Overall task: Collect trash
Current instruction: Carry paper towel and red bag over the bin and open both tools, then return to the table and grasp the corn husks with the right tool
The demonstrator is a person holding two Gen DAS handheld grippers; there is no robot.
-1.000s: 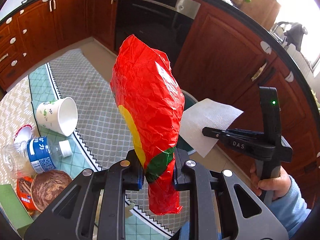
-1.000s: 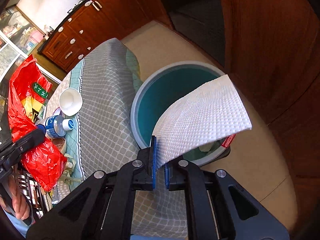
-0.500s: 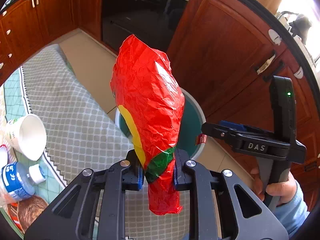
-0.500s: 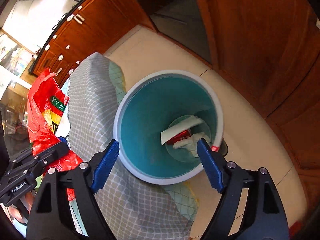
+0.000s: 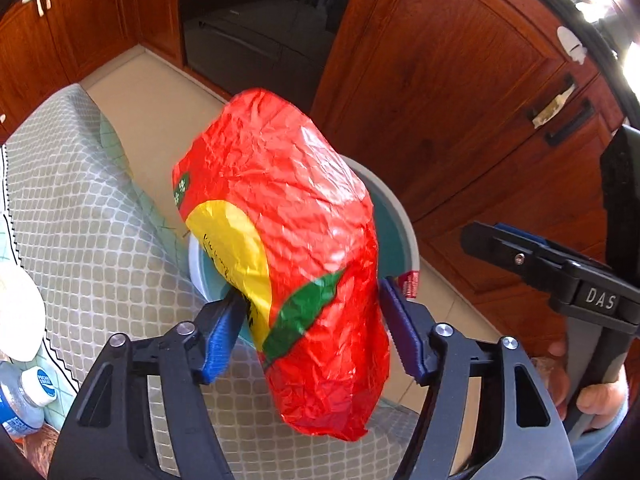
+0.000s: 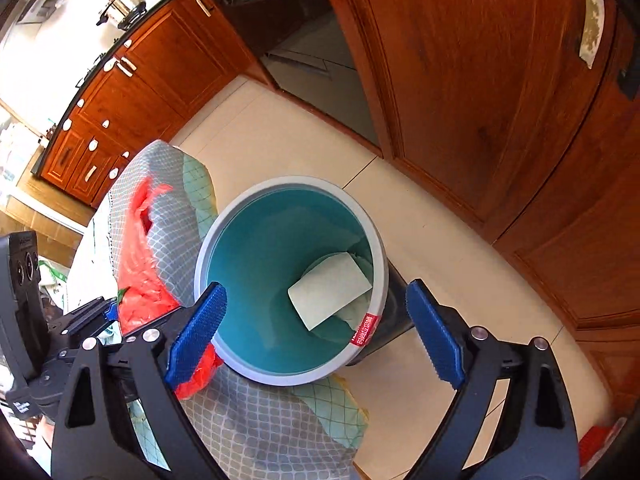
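Observation:
A crumpled red bag (image 5: 296,240) with a yellow and green print hangs between the blue pads of my left gripper (image 5: 310,332). Its jaws are opening, and the bag has spread wide and blurred and looks loose. It hangs over the near rim of the teal bin (image 5: 404,224). In the right wrist view my right gripper (image 6: 316,290) is opening wide above the bin (image 6: 288,182) with nothing between its fingers. A white paper towel (image 6: 332,288) lies in the bottom of the bin. The red bag (image 6: 140,248) shows to the left of the bin.
The bin stands on the tile floor against a table draped in a grey checked cloth (image 5: 80,220). A paper cup (image 5: 16,312) and a water bottle (image 5: 20,400) sit on the table. Wooden cabinets (image 5: 440,100) and an oven (image 5: 248,20) stand behind. A person's hand (image 5: 600,396) holds the right gripper.
My right gripper opened and the paper towel dropped into the bin. My left gripper carried the red bag down towards the bin, and its jaws have now spread apart around the bag.

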